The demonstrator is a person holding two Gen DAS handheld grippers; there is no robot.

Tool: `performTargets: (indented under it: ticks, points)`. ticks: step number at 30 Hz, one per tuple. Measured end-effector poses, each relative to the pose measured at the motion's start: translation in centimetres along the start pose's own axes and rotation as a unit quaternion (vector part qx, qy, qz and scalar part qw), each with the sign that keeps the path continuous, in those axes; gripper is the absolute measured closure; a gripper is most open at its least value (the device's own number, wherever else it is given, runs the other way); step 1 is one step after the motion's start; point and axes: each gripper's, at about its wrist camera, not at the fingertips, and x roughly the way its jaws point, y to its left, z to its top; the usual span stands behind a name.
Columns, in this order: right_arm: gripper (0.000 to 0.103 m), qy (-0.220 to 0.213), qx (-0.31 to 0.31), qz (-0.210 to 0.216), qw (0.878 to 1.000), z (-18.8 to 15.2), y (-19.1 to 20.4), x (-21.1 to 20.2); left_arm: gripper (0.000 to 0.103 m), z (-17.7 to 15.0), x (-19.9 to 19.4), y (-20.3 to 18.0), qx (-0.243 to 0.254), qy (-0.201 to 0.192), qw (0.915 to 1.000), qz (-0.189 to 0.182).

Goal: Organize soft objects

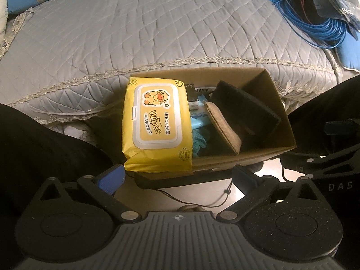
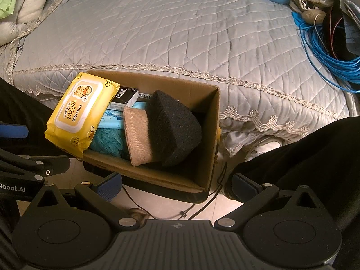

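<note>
Beside the bed [image 2: 157, 33], the box [image 2: 209, 139] is filled; both tools [image 1: 177, 177] [image 2: 177, 186] are held wide and empty; the wipes [image 1: 157, 121] are judged next to be seated

Each gripper, left gripper [image 1: 177, 177] and right gripper [image 2: 176, 185], has black linkage arms with silver rivets, blue ribbed finger pads [image 1: 110, 180], a ribbed grey body with a crosshair mark; black trousers [image 2: 303, 157] flank both
</note>
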Motion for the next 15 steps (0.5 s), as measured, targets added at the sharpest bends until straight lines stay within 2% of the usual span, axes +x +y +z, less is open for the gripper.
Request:
performTargets:
  ticks: [15]
  points:
    - [0.0, 0.0, 0.0, 0.0, 1.0, 0.03, 0.03, -0.01, 0.0, 0.01, 0.03, 0.18, -0.003, -0.003, 1.0, -0.001]
